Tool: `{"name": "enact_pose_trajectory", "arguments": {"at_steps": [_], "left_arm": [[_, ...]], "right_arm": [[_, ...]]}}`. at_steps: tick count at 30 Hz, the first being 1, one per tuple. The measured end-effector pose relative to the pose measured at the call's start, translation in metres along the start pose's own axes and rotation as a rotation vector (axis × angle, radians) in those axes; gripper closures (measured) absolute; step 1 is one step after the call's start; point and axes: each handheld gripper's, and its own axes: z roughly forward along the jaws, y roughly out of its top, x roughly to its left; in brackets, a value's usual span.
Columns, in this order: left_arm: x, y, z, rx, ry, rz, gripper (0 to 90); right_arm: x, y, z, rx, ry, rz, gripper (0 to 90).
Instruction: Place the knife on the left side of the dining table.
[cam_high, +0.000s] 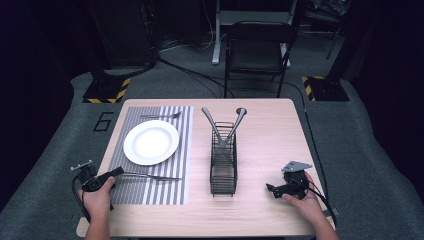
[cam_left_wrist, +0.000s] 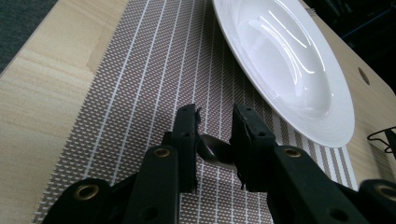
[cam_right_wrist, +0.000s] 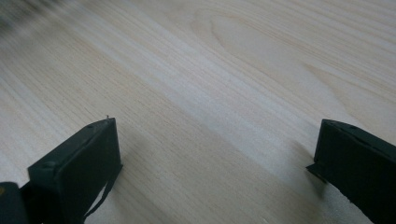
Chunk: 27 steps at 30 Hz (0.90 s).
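Left gripper (cam_high: 116, 173) pinches a utensil's (cam_high: 152, 176) handle on the placemat (cam_high: 165, 192), plate (cam_high: 151, 142) just beyond. Right gripper (cam_high: 271, 189) gapes wide over bare tabletop (cam_high: 265, 145). Two utensils (cam_high: 225, 125) in the rack (cam_high: 223, 167) likely remain.

White plate (cam_high: 151, 142) on grey, white-striped placemat (cam_high: 165, 187), black rack (cam_high: 223, 165)

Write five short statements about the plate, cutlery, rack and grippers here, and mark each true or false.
1. The plate lies on the striped mat. True.
2. The left gripper has a utensil handle between its jaws. True.
3. The right gripper holds a spoon. False: its jaws stand wide apart over bare table.
4. The rack is empty. False: two utensils lean out of it.
5. A fork lies beyond the plate. True.
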Motion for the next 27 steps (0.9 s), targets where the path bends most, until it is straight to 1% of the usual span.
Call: {"name": "enact_pose_trajectory", "arguments": {"at_steps": [6, 7, 9, 10, 13, 17, 25, 27], "left_arm": [[0.0027, 0.0001, 0.0032, 0.01, 0.004, 0.001, 71.6], [0.0025, -0.0002, 0.0037, 0.009, 0.003, -0.008, 71.6], [0.0039, -0.0005, 0.0035, 0.018, 0.001, -0.005, 71.5], [0.0046, -0.0006, 0.0034, 0.023, 0.004, 0.0, 71.5], [0.0052, -0.0013, 0.0052, 0.028, 0.012, -0.005, 71.3], [0.0049, -0.0012, 0.0053, 0.035, 0.019, 0.004, 71.1], [0.0049, -0.0016, 0.0062, 0.036, 0.028, 0.009, 70.6], [0.0052, -0.002, 0.0067, 0.047, 0.039, 0.017, 70.4]], "right_arm": [[0.0, 0.0, 0.0, 0.0, 0.0, 0.0, 0.0], [0.0, 0.0, 0.0, 0.0, 0.001, 0.0, 0.0], [0.0, 0.0, 0.0, 0.0, 0.0, 0.0, 0.0], [0.0, 0.0, 0.0, 0.0, 0.001, 0.0, 0.0], [0.0, 0.0, 0.0, 0.0, 0.0, 0.0, 0.0], [0.0, 0.0, 0.0, 0.0, 0.001, 0.0, 0.0], [0.0, 0.0, 0.0, 0.0, 0.001, 0.0, 0.0], [0.0, 0.0, 0.0, 0.0, 0.0, 0.0, 0.0]]}}
